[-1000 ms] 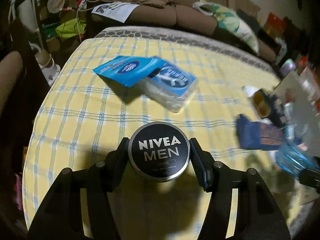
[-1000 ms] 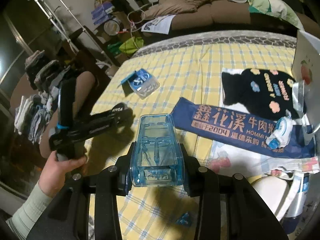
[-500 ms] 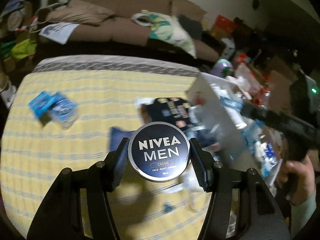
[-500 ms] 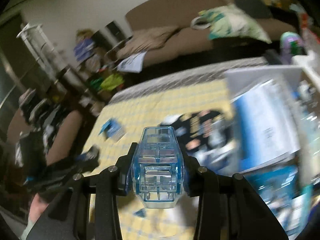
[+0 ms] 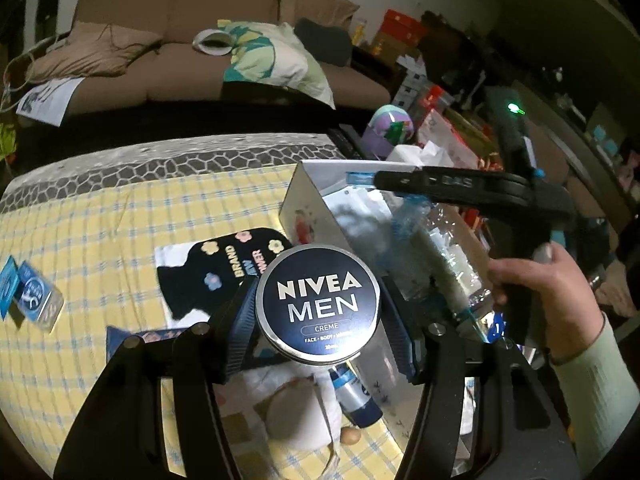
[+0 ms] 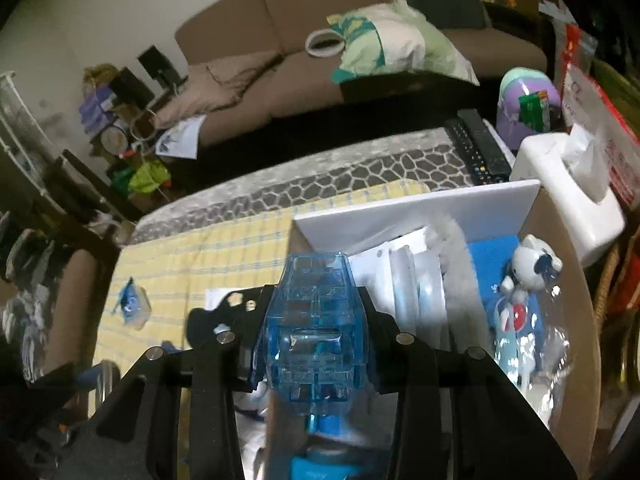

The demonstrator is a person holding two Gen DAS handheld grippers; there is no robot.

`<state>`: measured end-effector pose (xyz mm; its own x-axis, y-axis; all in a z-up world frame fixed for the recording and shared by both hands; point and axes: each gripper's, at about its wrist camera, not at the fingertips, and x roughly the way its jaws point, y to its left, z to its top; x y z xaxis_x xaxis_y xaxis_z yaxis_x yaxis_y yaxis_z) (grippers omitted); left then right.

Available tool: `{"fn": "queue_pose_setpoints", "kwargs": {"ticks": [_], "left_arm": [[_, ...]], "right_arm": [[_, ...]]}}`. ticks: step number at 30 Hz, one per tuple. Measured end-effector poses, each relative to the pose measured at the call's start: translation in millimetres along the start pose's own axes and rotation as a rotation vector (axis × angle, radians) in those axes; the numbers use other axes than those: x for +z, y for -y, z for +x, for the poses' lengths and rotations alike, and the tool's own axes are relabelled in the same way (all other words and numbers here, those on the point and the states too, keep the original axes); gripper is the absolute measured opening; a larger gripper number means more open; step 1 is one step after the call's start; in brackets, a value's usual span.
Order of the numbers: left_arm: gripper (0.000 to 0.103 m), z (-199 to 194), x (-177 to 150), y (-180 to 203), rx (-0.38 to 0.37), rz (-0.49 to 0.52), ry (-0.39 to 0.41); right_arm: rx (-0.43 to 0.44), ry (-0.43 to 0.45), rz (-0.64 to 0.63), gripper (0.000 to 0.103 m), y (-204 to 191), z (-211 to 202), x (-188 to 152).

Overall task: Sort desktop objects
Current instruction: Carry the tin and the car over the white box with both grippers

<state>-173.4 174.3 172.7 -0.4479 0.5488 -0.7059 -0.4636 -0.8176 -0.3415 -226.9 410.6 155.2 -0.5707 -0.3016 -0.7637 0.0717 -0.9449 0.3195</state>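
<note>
the left gripper [image 5: 318, 312] has its jaws pinching a round dark-blue nivea men creme tin [image 5: 317, 305]. the right gripper [image 6: 316, 332] has its jaws clamped on a clear blue plastic stapler [image 6: 316, 330] above an open white cardboard box [image 6: 416, 206].

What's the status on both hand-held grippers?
Left hand-held gripper shut on Nivea Men creme tin. Right hand-held gripper shut on clear blue plastic case, above white box. Box crowded; nothing blocking.

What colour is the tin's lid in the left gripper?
Dark navy with white lettering, on the tin held by the left gripper; left wrist view.
</note>
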Motion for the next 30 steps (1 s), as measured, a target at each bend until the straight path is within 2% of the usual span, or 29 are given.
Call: {"fn": "queue_pose_setpoints", "kwargs": {"ticks": [5, 9, 16, 18, 21, 25, 30], "left_arm": [[0.056, 13.3, 0.8, 0.3, 0.001, -0.007, -0.011], [0.056, 20.4, -2.7, -1.1, 0.009, -0.01, -0.025], [0.056, 17.9, -4.1, 2.4, 0.015, -0.011, -0.018], [0.056, 14.9, -3.9, 3.1, 0.011, -0.011, -0.014], [0.056, 11.6, -6.3, 4.0, 0.018, 0.001, -0.015], [0.056, 10.0, -13.2, 2.4, 0.01, -0.012, -0.02], [0.056, 9.2, -23.6, 6.5, 0.002, -0.02, -0.038]], "right_arm": [[0.025, 0.024, 0.012, 0.039, 8.7, 13.7, 0.3], [0.002, 0.014, 0.012, 0.039, 9.1, 23.7, -2.3], [0.008, 0.173, 0.006, 0.039, 5.3, 6.8, 6.8], [-0.006, 0.152, -0.018, 0.039, 3.2, 9.8, 2.9], [-0.082, 0.075, -0.127, 0.039, -3.6, 14.6, -14.6], [-0.087, 0.028, -0.224, 0.039, -5.0, 0.6, -48.7], [-0.108, -0.123, -0.238, 0.04, 6.3, 2.7, -85.1]]}}
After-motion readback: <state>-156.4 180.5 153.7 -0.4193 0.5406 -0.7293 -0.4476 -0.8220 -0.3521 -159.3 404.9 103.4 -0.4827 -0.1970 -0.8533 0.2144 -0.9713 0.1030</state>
